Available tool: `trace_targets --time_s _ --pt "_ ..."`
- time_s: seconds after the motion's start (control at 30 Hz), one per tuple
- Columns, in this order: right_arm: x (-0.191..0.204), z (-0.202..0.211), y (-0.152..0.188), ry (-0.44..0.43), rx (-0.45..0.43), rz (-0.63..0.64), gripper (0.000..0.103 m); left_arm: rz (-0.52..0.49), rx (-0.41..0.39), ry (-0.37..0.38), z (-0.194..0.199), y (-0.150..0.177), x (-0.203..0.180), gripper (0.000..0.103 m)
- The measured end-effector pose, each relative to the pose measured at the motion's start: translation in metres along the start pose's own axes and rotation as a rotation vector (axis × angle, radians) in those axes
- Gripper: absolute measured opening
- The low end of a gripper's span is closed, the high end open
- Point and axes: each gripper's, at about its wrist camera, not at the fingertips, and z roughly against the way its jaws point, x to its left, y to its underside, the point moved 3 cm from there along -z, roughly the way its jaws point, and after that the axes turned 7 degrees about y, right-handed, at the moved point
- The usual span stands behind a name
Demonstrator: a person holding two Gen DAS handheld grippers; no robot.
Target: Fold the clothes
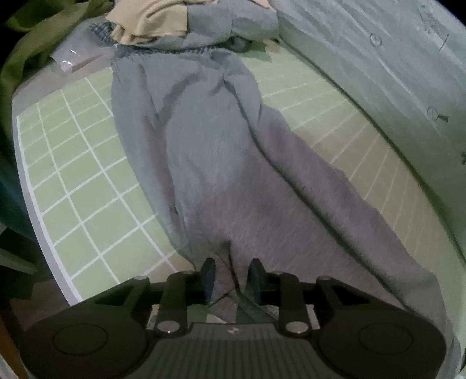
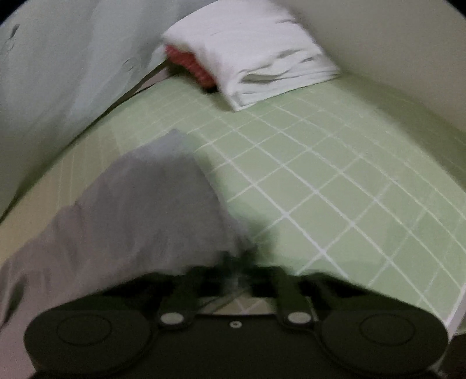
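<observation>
A long grey garment [image 1: 209,163] lies stretched out on a green mat with a white grid [image 1: 87,189], running from the far pile to my left gripper [image 1: 232,275]. That gripper stands open over the garment's near end, and a crease of cloth lies in the gap without being pressed. In the blurred right wrist view, another end of the grey garment [image 2: 151,210] lies on the mat [image 2: 335,180], and its near corner runs into my right gripper [image 2: 236,274]. The jaws look closed together on that corner.
A heap with beige cloth [image 1: 148,20] and more grey cloth [image 1: 233,26] sits at the mat's far end, green fabric [image 1: 29,38] to its left. A pale wall [image 1: 378,58] borders the mat. A folded white stack [image 2: 262,58] over a red item [image 2: 186,61] lies in the corner.
</observation>
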Motion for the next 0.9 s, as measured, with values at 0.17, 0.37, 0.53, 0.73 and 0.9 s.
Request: trace_targets --time_s 0.17,0.37,0.53,0.73,0.9 --pt "-0.047 -0.007 -0.020 0.083 -0.016 -0.074 0.003 -0.021 -0.027 -0.028 0.015 -0.005 0.004 0.035" --pt "-0.098 -0.023 -0.053 0.234 -0.012 -0.159 0.004 -0.046 -0.040 -0.044 0.028 -0.016 0.022 0.046" --pt "-0.060 -0.002 -0.056 0.291 -0.060 -0.072 0.060 -0.057 -0.027 -0.053 0.025 -0.037 0.040 0.051" --pt "0.042 0.030 -0.013 0.144 -0.131 0.088 0.103 -0.111 -0.009 -0.042 0.006 -0.074 0.055 0.066" --pt "0.139 0.041 0.040 -0.012 -0.083 0.223 0.103 -0.164 -0.005 -0.009 -0.010 -0.114 0.069 0.068"
